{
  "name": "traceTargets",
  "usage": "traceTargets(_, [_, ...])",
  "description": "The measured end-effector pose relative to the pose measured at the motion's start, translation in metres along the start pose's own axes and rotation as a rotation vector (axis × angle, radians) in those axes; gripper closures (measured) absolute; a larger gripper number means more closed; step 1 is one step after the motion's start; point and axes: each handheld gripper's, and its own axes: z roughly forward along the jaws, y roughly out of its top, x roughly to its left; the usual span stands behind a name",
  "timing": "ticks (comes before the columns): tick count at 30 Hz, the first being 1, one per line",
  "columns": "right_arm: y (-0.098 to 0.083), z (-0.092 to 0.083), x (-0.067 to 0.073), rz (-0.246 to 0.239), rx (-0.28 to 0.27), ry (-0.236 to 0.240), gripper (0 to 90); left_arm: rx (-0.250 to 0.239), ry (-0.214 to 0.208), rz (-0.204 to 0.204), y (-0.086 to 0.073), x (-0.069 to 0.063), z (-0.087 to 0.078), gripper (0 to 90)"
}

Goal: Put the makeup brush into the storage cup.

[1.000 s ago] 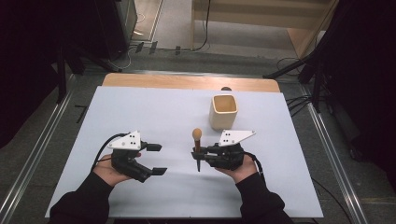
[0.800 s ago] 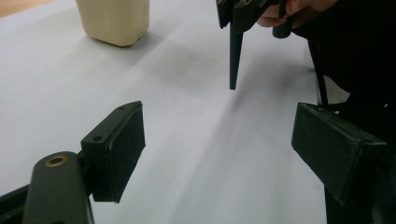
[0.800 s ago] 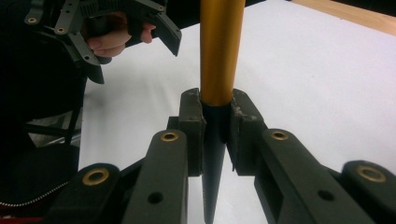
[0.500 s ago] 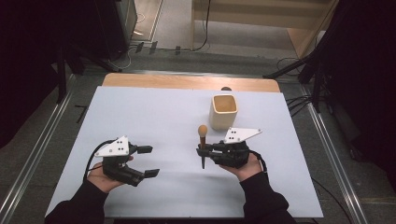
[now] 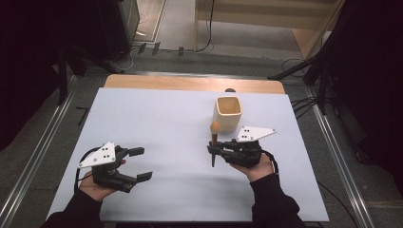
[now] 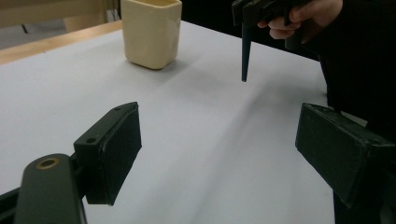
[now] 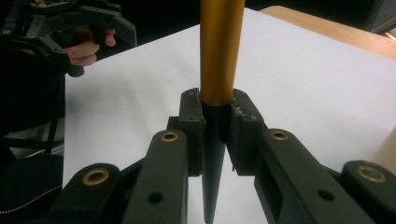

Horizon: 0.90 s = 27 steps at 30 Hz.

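White sheeting covered the table (image 5: 157,118), with a dark floor and metal rails around it and a cream cup (image 5: 228,112) standing toward the far right. Your right gripper (image 5: 215,151) was clamped shut on the tool (image 5: 214,145), a slim stick with a round orange-brown knob on top, an orange shaft and a dark tapered point. You held it upright, near side of the cup and apart from it, point down and just above the sheet. In the right gripper view the pads (image 7: 194,122) pinched the tool (image 7: 219,60) where the orange shaft met the dark taper, one pad on each side. It looked light and stiff, probably smooth enough to slide if the grip slackened; that junction seemed the soundest place to hold, since the taper would slip downward. Your left gripper (image 5: 141,164) rested at the near left, well apart from the tool; its jaws had just been opening, with nothing between them.
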Motion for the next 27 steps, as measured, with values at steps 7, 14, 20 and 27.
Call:
traceTargets(7, [0.005, -0.009, -0.004, 0.012, -0.022, -0.024, 78.9, -0.062, 0.019, -0.023, -0.004, -0.001, -0.009, 15.3])
traceTargets(14, [0.014, -0.017, -0.011, 0.032, -0.037, -0.048, 78.9, -0.078, 0.034, -0.025, -0.006, -0.002, -0.012, 15.3])
traceTargets(20, [0.024, -0.024, -0.017, 0.033, -0.035, -0.077, 78.9, -0.060, 0.015, -0.023, -0.009, -0.003, -0.009, 15.1])
traceTargets(27, [0.039, -0.030, -0.024, 0.021, -0.041, -0.099, 78.8, -0.051, -0.005, -0.009, -0.010, -0.004, -0.006, 14.7])
